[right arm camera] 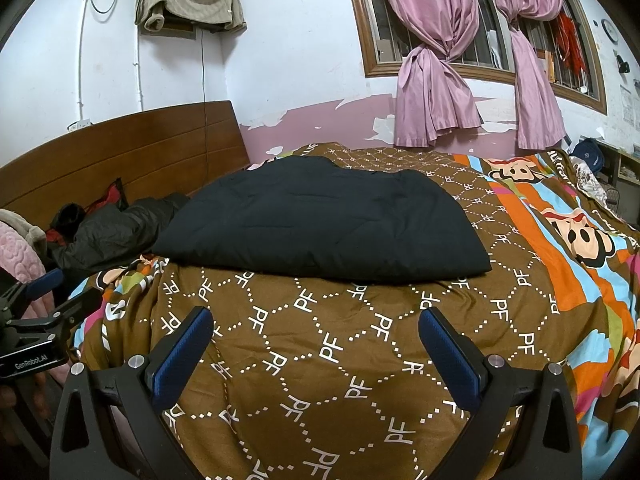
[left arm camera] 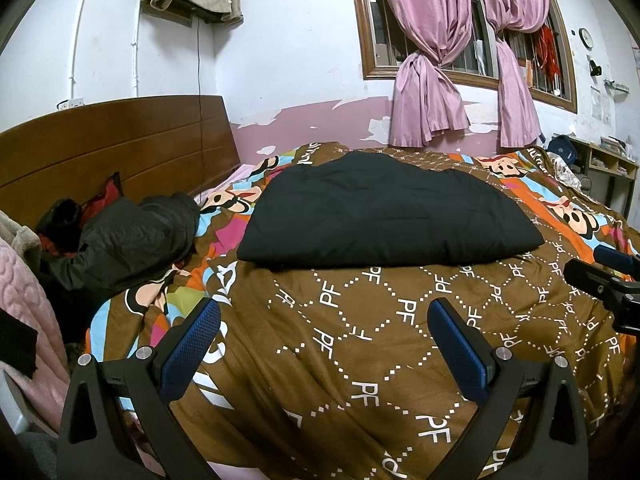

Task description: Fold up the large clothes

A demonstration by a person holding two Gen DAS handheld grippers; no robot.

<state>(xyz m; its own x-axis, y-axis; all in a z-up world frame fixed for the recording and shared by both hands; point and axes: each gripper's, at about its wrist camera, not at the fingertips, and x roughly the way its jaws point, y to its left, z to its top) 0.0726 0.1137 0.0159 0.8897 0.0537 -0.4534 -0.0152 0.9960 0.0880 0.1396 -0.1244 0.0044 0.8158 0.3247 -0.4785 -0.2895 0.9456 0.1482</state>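
A large black padded garment lies folded flat in a neat block on the brown patterned bedspread. It also shows in the right wrist view. My left gripper is open and empty, hovering over the bedspread in front of the garment. My right gripper is open and empty too, in front of the garment's near edge. The right gripper shows at the right edge of the left wrist view, and the left gripper at the left edge of the right wrist view.
A dark crumpled jacket lies by the wooden headboard at the left. A pink blanket hangs at the bed's left edge. Pink curtains and a window are on the back wall. A shelf stands far right.
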